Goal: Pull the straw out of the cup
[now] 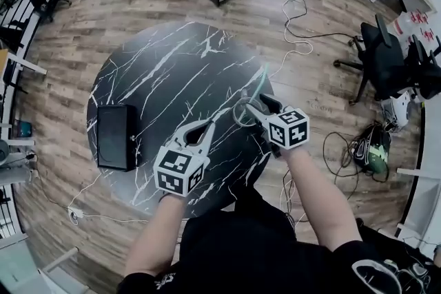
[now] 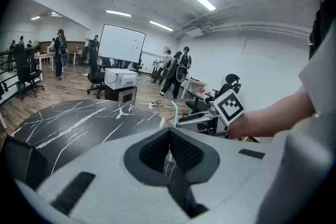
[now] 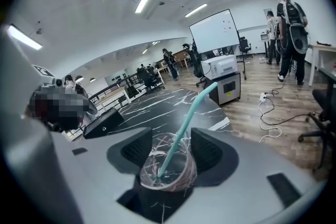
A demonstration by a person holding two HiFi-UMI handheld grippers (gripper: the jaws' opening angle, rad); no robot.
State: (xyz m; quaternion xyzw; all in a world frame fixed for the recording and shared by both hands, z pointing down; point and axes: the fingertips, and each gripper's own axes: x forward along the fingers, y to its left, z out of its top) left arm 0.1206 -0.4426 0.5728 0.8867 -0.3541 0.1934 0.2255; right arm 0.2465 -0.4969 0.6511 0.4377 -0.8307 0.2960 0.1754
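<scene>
The right gripper view shows plainly what the head view barely does: a clear plastic cup (image 3: 182, 171) between the right gripper's (image 3: 172, 148) spread jaws, with a teal bendy straw (image 3: 177, 136) leaning inside. The left gripper (image 2: 170, 135) is closed and empty. Beyond them are the black marble table (image 1: 158, 72), a black box (image 1: 116, 137) and the wood floor (image 1: 103, 17).

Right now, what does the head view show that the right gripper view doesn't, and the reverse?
Head view only: the person's bare forearms and the full round outline of the black marble table.
Right gripper view only: the right gripper's open jaws either side of the clear plastic cup, plus the whiteboard.
Both: that cup, the teal bent straw standing in it, and the black box on the table.
</scene>
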